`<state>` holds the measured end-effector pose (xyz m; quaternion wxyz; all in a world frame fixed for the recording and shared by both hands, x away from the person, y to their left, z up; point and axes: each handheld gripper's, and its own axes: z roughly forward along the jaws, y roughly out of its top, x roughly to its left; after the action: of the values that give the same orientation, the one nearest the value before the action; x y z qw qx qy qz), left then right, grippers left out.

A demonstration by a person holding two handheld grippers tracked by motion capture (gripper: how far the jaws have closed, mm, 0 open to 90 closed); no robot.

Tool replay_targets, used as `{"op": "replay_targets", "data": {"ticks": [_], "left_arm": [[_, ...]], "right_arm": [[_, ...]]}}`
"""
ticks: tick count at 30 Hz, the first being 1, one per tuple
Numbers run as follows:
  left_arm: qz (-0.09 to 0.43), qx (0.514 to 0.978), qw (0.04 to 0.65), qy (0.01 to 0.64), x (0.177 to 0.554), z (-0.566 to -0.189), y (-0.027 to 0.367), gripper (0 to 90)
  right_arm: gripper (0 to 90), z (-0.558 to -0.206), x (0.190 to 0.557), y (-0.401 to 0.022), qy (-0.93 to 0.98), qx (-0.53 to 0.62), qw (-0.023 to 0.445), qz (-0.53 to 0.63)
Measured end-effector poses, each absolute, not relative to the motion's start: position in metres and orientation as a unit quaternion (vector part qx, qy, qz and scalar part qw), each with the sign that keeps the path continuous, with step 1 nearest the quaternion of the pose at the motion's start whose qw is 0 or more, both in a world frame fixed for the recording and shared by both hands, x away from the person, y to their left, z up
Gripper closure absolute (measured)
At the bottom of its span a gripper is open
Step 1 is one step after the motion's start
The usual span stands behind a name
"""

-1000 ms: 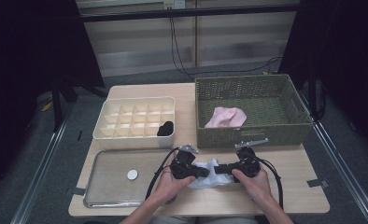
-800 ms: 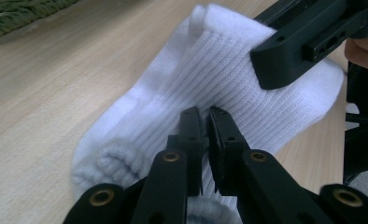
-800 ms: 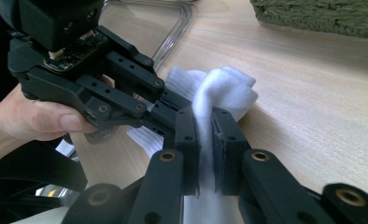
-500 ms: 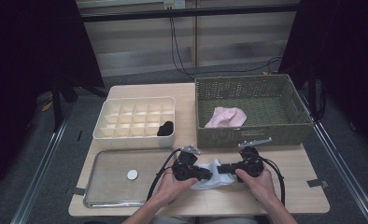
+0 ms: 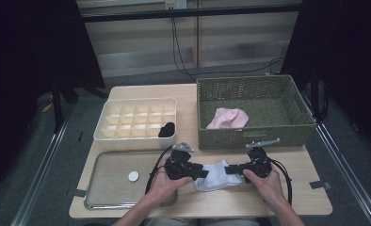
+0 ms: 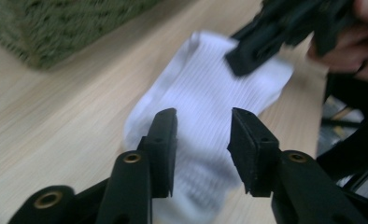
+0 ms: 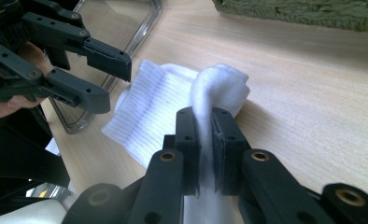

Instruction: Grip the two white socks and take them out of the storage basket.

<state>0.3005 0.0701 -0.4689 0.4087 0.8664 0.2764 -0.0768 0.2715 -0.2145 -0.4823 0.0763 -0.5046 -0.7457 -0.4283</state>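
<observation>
Since the earlier high-view frames the left gripper [image 5: 198,171] has let go of the white ribbed sock [image 5: 215,175]: its jaws have just been opening, and in the left gripper view they stand apart above the sock [image 6: 205,98] with nothing pressed between the pads, the fabric lying on the table beneath the gap. The right gripper [image 7: 204,126] is clenched on a bunched fold of the sock [image 7: 149,112], which rises between its two black pads.

The sock lies on the light wooden table [image 5: 296,197] between the two hands, near the front edge, at 6 o'clock from the green woven basket [image 5: 254,136] that holds a pink cloth [image 5: 228,117]. At 9 o'clock from the sock sits a clear shallow tray [image 5: 108,193] with a small white disc [image 5: 133,176] on it. At 11 o'clock stands a cream compartmented organiser box [image 5: 136,117] with a dark rolled item [image 5: 166,129] in its near right cell.

With one end freed and the other pinched, the folding or rolling appears to be between grasps; the left gripper likely needs a fresh hold before the sock can be shaped further or carried to the organiser.
</observation>
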Motion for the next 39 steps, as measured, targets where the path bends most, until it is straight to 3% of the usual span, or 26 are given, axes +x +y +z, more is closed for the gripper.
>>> {"op": "replay_targets", "data": {"ticks": [8, 18, 39], "left_arm": [[-0.084, 0.855, 0.412, 0.304, 0.305, -0.478, 0.090, 51.6], [-0.106, 0.869, 0.387, 0.290, 0.305, -0.492, 0.077, 72.1], [-0.116, 0.869, 0.379, 0.297, 0.302, -0.498, 0.069, 76.9]], "right_arm": [[82.5, -0.483, 0.273, -0.215, -0.750, -0.503, 0.075, -0.422], [82.3, -0.481, 0.271, -0.217, -0.750, -0.502, 0.068, -0.425], [79.6, -0.472, 0.271, -0.195, -0.742, -0.488, 0.084, -0.452]]}}
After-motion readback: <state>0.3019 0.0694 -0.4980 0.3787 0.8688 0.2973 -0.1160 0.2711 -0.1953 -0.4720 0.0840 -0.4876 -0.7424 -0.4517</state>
